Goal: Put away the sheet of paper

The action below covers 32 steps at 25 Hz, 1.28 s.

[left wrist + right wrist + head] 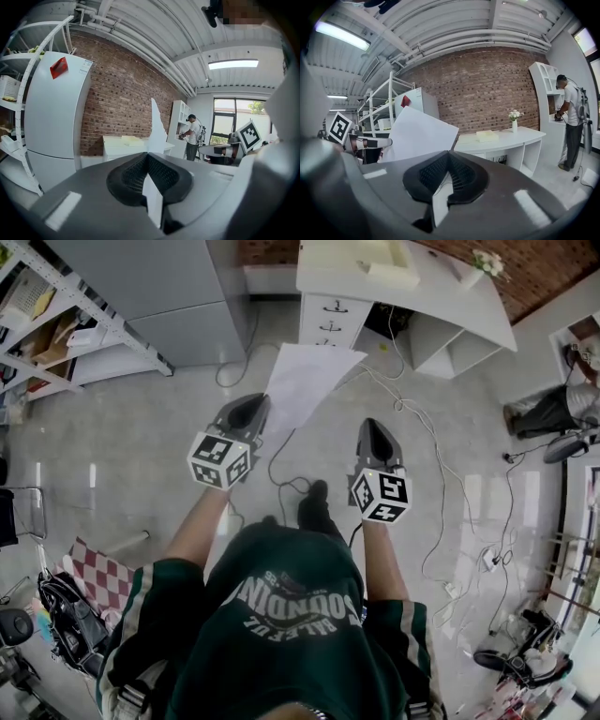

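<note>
Paper, one sheet, is sticking out in the air over the floor, its lower corner clamped in the left claw, whose jaws are pressing fully together on it. Two claws are showing: the right claw is hanging beside it, jaws together, gripping nothing. One white bench is standing ahead

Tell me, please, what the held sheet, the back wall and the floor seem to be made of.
The sheet: thin white paper, matte; it sticks out flat from the left gripper. The wall: red brick, rough, mortar lines showing. The floor: probably polished tile or stone, glossy with light reflections.
</note>
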Each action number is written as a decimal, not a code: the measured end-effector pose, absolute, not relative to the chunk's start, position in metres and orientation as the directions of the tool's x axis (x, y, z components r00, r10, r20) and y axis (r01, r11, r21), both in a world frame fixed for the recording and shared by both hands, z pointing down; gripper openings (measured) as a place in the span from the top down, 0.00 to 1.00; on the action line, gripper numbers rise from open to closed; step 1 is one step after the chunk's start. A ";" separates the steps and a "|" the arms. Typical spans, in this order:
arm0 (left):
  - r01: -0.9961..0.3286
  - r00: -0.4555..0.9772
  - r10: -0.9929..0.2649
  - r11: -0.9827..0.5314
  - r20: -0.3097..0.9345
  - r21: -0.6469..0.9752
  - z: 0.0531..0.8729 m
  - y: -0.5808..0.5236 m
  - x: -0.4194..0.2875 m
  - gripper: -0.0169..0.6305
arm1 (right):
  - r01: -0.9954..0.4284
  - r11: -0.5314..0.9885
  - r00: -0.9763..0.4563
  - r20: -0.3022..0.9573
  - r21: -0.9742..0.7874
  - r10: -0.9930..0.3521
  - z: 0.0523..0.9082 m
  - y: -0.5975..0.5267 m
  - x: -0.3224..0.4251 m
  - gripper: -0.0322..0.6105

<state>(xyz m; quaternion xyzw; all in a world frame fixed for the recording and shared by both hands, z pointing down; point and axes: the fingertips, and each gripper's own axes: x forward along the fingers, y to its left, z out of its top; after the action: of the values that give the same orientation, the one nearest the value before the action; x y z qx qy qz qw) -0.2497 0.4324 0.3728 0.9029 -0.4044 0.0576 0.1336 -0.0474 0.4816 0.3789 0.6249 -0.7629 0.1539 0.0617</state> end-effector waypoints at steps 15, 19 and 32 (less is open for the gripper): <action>-0.816 0.578 -0.790 -0.550 0.206 0.181 0.360 0.357 -0.190 0.96 | -0.947 0.277 -0.313 0.282 -0.161 -0.907 0.380 0.398 0.018 0.95; -0.830 0.557 -0.807 -0.528 0.195 0.180 0.353 0.347 -0.181 0.96 | -0.942 0.296 -0.330 0.286 -0.157 -0.900 0.381 0.388 0.034 0.95; -0.817 0.574 -0.799 -0.545 0.179 0.188 0.352 0.308 -0.155 0.96 | -0.943 0.294 -0.328 0.279 -0.158 -0.902 0.383 0.358 0.050 0.95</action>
<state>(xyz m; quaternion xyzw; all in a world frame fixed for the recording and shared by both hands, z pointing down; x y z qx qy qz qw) -0.1553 0.3080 0.3516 0.8781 -0.4602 0.0358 0.1258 0.0500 0.3583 0.3831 0.5756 -0.8014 0.1475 0.0683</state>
